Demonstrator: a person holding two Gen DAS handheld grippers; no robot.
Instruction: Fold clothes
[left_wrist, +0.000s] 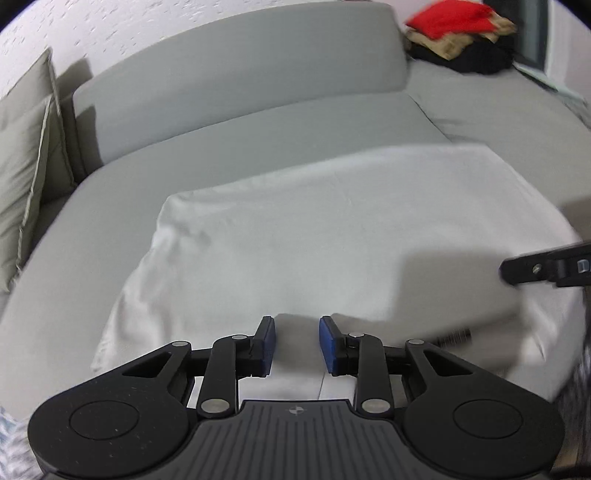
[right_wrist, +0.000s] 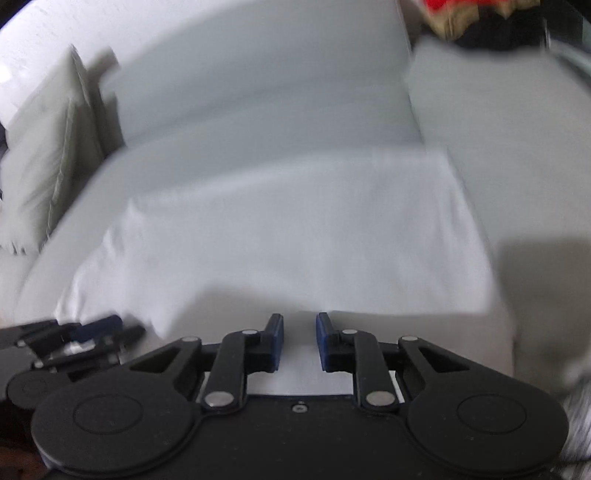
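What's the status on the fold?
Left gripper and right gripper open, nothing held. White garment lies flat on sofa. Nothing in the way.

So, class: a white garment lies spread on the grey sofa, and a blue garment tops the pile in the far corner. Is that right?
Not quite. The garment on top of the pile is red, not blue, as the left wrist view shows. The rest stands: the white garment lies spread on the grey sofa.

No text or label can be read.
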